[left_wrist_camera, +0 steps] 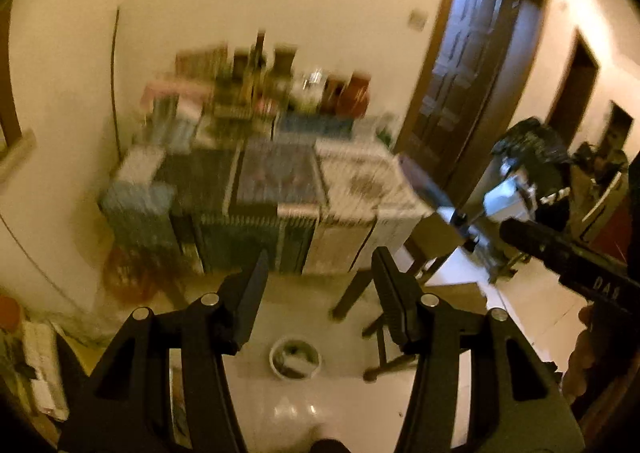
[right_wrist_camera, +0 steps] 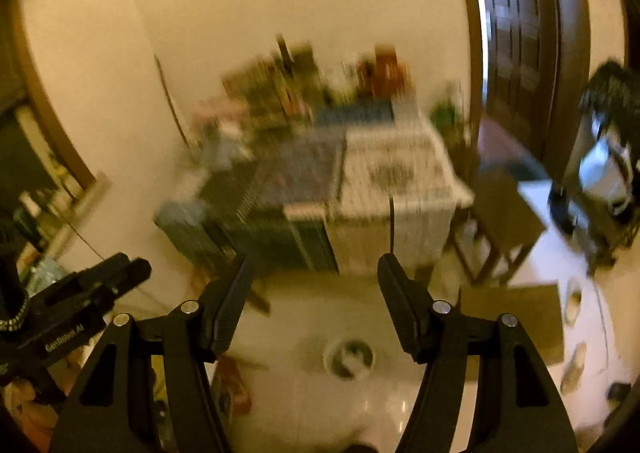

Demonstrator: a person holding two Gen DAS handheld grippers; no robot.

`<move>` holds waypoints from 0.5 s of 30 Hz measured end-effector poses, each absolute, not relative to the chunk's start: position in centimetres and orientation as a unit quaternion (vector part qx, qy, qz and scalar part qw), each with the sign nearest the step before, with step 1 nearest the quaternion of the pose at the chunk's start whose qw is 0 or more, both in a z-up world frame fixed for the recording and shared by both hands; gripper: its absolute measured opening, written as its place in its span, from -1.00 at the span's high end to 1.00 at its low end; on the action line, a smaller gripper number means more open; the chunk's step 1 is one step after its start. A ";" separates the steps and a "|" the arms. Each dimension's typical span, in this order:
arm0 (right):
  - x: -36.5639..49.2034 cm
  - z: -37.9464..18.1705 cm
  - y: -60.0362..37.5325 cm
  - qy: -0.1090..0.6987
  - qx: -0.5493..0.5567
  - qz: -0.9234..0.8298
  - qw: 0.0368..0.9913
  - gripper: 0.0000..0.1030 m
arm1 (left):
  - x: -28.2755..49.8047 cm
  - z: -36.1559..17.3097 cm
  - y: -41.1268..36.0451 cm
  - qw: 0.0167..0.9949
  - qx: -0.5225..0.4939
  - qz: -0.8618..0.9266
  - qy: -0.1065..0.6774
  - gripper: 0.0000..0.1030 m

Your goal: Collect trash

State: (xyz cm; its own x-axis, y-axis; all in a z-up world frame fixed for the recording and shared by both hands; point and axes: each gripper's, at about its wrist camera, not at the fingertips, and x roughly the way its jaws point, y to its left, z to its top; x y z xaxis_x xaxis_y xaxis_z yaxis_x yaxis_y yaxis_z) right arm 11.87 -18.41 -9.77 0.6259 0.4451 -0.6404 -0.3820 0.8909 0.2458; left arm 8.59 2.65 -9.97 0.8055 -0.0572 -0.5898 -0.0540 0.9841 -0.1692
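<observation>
Black fingers of the left gripper: spread wide, nothing between them, held high over the pale tiled floor. Right gripper: likewise spread and empty, alongside at similar height.

Small round white bin: on the floor below and ahead of both tools, a few unclear scraps inside; likely the receptacle for the task. Same bin sits between the fingers in the right view.

Stacked books and magazines: against the wall beyond the bin, heavily blurred. Dark wooden stool: just right of the bin. Flat brown cardboard piece: on the floor to the right, possibly trash. Small pale items further right on the floor: too blurred to name.

Step in hand, judged: locating trash. Advice: slow the sweep until the blur clears, pick one loose item, descend with fingers kept apart, close only once the item sits squarely between the pads. Keep clear of the stool legs.
</observation>
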 end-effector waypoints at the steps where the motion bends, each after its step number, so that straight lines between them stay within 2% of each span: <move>1: 10.5 -8.1 -18.7 0.346 0.042 0.231 0.908 -0.19 | 6.6 -8.5 2.5 0.952 -0.086 -0.005 0.295 -0.02; 4: 5.8 -4.4 -18.6 0.292 0.038 0.231 0.927 -0.19 | 1.5 -5.5 2.3 0.962 -0.082 -0.011 0.260 -0.03; 5: 4.5 -3.6 -18.6 0.280 0.037 0.232 0.931 -0.25 | 0.2 -4.8 2.2 0.964 -0.081 -0.011 0.251 -0.10; 6: 3.0 -2.8 -18.6 0.266 0.034 0.236 0.934 -0.40 | -1.6 -3.9 2.2 0.968 -0.081 -0.011 0.239 -0.17; 8: 0.9 -2.1 -18.3 0.245 0.027 0.237 0.940 -0.58 | -4.4 -2.7 2.3 0.972 -0.081 -0.008 0.220 -0.55; 10: -1.3 -1.5 -18.1 0.220 0.015 0.234 0.947 -0.73 | -6.5 -2.0 2.5 0.975 -0.080 -0.006 0.205 -0.71; 12: -2.7 -1.3 -18.2 0.208 0.005 0.232 0.950 -0.98 | -8.4 -1.3 2.4 0.978 -0.078 -0.003 0.195 -0.73; 15: -4.1 -1.2 -18.3 0.199 -0.003 0.236 0.951 -1.00 | -10.2 -1.0 1.9 0.979 -0.074 -0.006 0.189 -0.73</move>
State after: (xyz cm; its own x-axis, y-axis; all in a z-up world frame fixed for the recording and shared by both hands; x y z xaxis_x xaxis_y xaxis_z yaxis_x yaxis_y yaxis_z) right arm -4.08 -18.35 -1.24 0.8094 0.4474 -0.3804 -0.4496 0.8888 0.0887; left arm -10.19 1.88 -1.04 0.9283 -0.0391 -0.3697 -0.0173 0.9888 -0.1480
